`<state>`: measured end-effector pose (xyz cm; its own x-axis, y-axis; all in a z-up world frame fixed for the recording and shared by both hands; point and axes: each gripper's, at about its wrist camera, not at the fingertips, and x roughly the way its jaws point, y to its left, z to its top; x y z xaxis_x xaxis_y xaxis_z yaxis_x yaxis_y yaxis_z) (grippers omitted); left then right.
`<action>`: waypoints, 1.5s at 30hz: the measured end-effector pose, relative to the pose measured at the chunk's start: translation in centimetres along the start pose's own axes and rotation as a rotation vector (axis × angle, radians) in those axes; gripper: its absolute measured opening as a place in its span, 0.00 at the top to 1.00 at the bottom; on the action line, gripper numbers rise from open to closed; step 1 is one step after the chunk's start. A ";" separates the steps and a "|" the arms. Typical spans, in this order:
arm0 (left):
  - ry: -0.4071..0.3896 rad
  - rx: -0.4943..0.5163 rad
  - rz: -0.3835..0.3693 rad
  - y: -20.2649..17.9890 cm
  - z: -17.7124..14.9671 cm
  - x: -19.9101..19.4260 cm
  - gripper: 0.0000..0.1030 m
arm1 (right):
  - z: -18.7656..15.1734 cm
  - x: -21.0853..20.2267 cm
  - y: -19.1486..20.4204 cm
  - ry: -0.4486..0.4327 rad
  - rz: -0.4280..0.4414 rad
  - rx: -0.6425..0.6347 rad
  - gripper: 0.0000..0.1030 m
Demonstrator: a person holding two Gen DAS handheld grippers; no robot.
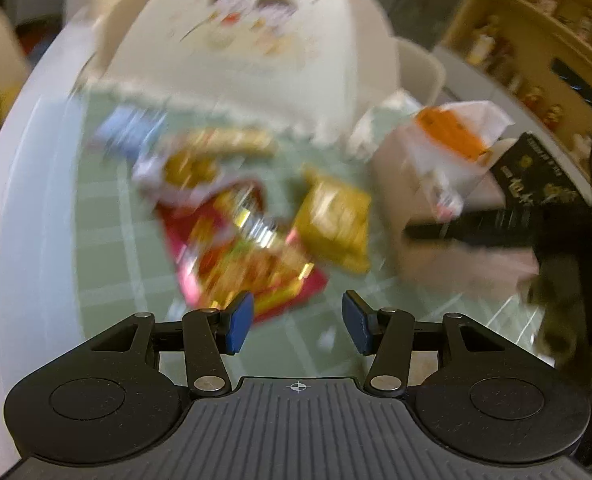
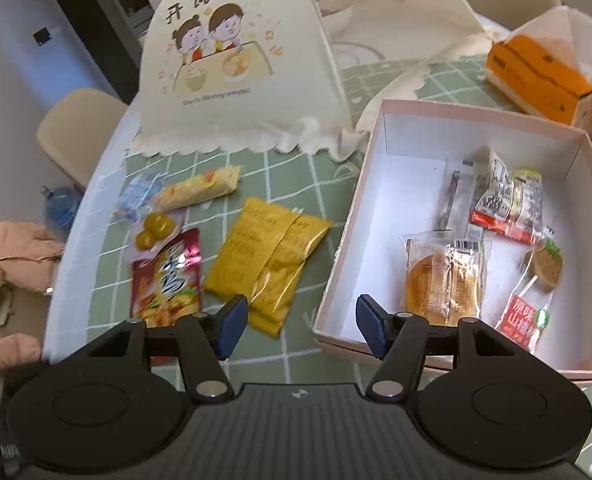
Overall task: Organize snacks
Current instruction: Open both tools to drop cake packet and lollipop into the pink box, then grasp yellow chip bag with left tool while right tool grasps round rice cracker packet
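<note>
On the bench [image 2: 320, 200] the box [image 2: 380, 184] already holds several snacks — a yellow pack [image 2: 268, 256], red bag [image 2: 168, 276] and smaller sweets [image 2: 154, 228] remain outside — while left gripper [image 1: 296, 322] and right gripper [image 2: 302, 328] hang open, empty.

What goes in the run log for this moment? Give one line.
left gripper open, empty | right gripper open, empty | yellow packet on table | pink box holds snacks
</note>
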<state>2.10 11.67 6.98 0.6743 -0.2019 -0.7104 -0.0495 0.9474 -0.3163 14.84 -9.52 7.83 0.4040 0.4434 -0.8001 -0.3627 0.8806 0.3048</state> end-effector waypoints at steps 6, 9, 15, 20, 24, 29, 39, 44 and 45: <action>-0.034 0.071 -0.008 -1.9 5.3 4.3 0.47 | -1.8 -3.6 0.1 -0.081 -0.039 -0.002 0.41; -0.001 0.019 -0.008 -1.8 7.1 7.4 0.47 | -4.3 -6.7 0.4 -0.153 -0.082 -0.028 0.40; 0.038 0.076 0.051 -3.1 8.0 11.7 0.47 | -8.1 -7.0 1.3 -0.123 -0.237 -0.229 0.40; 0.103 0.390 0.025 -6.3 4.3 11.5 0.51 | -7.4 -5.8 -1.1 -0.090 -0.252 -0.146 0.40; 0.128 0.454 -0.053 -6.5 1.6 9.1 0.51 | -6.7 -4.6 -2.2 -0.072 -0.219 -0.082 0.40; 0.167 0.410 -0.086 -4.9 -1.2 5.3 0.52 | -6.8 -3.0 -1.4 -0.055 -0.186 -0.086 0.40; 0.191 0.203 0.044 0.3 -3.8 0.1 0.52 | -9.1 -1.9 2.4 0.079 0.031 -0.129 0.39; 0.199 0.131 0.039 1.6 -4.3 -0.7 0.51 | -12.8 -2.3 6.1 0.147 0.087 -0.353 0.37; 0.199 0.130 0.043 1.6 -4.3 -0.7 0.51 | -13.7 -2.4 6.6 0.153 0.080 -0.398 0.37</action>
<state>-1.64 12.27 4.31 0.5144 -0.1936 -0.8354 0.0289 0.9775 -0.2087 0.01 -7.02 4.70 0.2434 0.4516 -0.8584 -0.6955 0.6981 0.1701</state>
